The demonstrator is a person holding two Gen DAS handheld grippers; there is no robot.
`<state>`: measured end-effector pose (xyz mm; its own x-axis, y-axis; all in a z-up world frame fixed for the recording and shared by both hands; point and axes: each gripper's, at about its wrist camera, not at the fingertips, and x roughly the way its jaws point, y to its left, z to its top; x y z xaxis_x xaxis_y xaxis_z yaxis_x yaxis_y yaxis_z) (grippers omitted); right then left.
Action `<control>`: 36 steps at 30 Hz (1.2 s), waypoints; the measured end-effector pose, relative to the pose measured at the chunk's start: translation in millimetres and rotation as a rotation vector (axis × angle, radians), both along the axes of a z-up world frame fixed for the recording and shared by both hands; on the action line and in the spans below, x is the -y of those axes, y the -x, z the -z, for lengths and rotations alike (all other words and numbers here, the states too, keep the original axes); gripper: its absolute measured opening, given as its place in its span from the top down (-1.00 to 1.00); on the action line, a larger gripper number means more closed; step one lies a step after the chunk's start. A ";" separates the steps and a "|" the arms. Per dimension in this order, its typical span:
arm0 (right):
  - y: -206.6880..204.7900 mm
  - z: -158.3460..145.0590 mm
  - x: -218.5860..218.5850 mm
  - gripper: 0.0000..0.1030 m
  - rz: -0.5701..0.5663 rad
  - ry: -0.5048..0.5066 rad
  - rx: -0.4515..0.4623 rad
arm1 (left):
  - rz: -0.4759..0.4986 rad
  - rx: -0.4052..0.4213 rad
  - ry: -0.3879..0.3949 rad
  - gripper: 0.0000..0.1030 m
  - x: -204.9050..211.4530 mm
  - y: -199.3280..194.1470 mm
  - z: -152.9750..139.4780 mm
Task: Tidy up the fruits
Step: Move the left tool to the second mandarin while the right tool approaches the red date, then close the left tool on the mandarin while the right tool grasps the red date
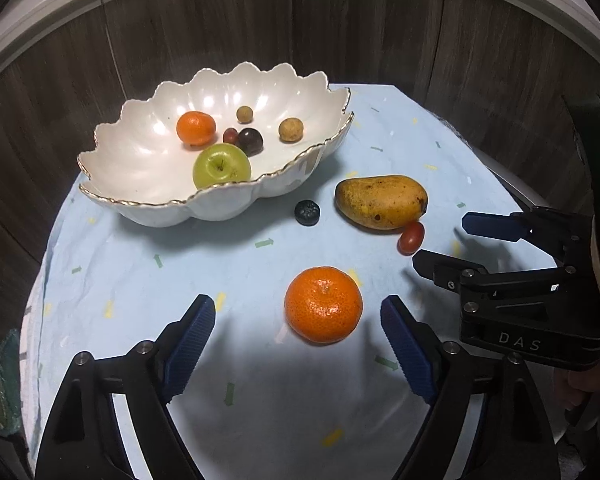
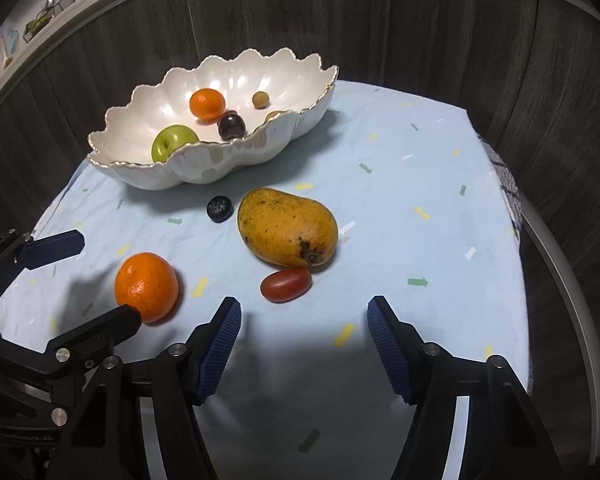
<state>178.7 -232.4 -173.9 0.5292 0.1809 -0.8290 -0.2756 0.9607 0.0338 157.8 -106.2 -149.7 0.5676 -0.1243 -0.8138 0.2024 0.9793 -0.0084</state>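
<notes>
Clearly "DAS" marks the right gripper [image 1: 440, 240] body

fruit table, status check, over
Left gripper open, tangerine just ahead of its fingers, untouched. Right gripper open, empty, near grape tomato. Mango, blueberry also outside bowl. Nothing blocking.

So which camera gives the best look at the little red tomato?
The right wrist view: the tomato lies whole and large just ahead of the open right gripper. In the left wrist view the tomato is smaller, off to the side by the mango.
</notes>
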 end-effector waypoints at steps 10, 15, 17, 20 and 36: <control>-10.2 5.5 -8.4 -0.17 -0.049 0.014 0.002 | 0.011 -0.022 0.016 -0.25 6.6 -6.0 14.9; -13.8 9.0 -9.8 -0.09 -0.058 0.006 -0.004 | 0.021 -0.025 0.025 -0.16 9.7 -7.6 17.1; -14.6 10.2 -10.1 -0.06 -0.060 0.005 -0.003 | 0.020 -0.025 0.031 -0.09 9.3 -8.3 17.4; -16.3 13.3 -11.8 0.04 -0.062 0.009 -0.008 | 0.022 -0.030 0.033 -0.01 9.6 -9.2 19.1; -17.3 15.4 -15.7 0.42 -0.056 0.044 0.018 | 0.032 -0.033 0.053 0.15 8.5 -9.8 17.5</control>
